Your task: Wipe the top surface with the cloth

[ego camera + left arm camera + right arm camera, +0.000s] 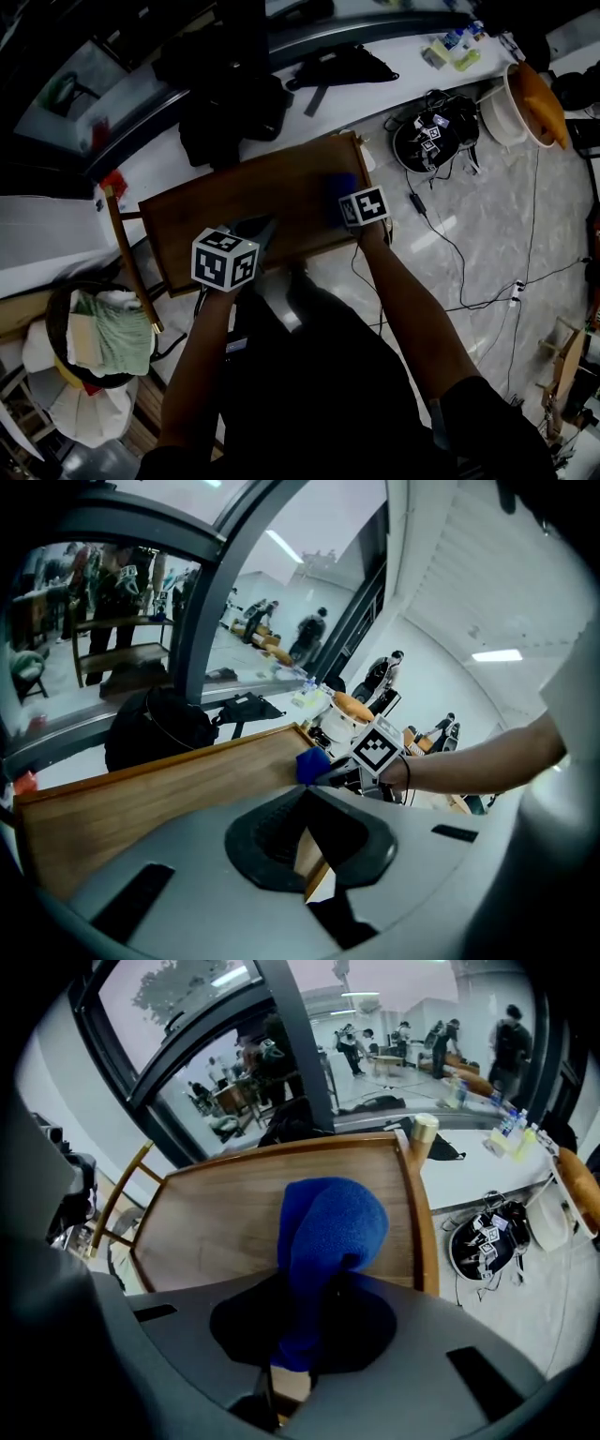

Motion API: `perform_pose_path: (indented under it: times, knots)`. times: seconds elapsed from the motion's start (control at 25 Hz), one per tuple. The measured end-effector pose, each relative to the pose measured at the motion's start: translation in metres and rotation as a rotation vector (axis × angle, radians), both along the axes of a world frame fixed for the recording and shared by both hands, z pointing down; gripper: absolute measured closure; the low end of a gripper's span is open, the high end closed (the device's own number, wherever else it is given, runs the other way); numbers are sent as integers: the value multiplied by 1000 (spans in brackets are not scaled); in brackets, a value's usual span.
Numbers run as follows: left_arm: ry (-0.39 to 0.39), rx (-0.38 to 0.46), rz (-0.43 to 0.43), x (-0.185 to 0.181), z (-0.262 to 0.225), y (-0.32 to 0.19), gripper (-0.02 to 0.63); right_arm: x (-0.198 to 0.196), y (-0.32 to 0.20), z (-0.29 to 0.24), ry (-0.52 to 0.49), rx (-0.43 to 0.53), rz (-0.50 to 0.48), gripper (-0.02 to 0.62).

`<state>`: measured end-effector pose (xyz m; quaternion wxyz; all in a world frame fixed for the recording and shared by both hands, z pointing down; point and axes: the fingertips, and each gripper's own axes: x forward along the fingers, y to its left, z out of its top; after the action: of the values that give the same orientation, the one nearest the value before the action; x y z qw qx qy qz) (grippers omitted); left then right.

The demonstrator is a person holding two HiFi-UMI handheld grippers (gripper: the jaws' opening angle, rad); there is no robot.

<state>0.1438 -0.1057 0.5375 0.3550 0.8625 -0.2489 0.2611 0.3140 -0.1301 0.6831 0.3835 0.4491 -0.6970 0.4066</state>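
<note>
The right gripper [321, 1290] is seen clamped on the blue cloth [330, 1227]. Its two dark fingers are pressed in on a narrow fold of the fabric, and the rest of the cloth is bunched into a rounded wad beyond the fingertips. That wad is held over the wooden top [220, 1213], towards its right-hand side and near the raised rim. From the left gripper view the cloth [311, 764] appears to be set down on the wood close to that edge. In the head view the same cloth [339, 187] is found just ahead of the right gripper [351, 201], whose marker cube is carried above the table's right near corner. The left gripper [306, 795] is held with its fingers drawn together at the tips. Nothing is gripped between them, and only a thin wedge of the table edge and the pale floor is visible through the gap behind the tips. In the head view this gripper [262, 231] is positioned at the near edge of the wooden top [239, 202]; contact with the wood cannot be made out. A black backpack [155, 728] is seen beyond the far edge of the top.
</note>
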Motion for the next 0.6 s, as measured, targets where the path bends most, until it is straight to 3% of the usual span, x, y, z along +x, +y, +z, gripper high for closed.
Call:
perform_pose_path:
  times: [0.24, 0.44, 0.6]
  knots:
    - [4, 10, -10, -2, -5, -1, 600, 31, 0, -1, 89, -39, 76, 534]
    - [10, 24, -41, -26, -13, 0, 600, 52, 3, -6, 141, -56, 169, 532]
    - [20, 40, -71, -63, -23, 4, 600, 47, 4, -23, 127, 36, 176, 532]
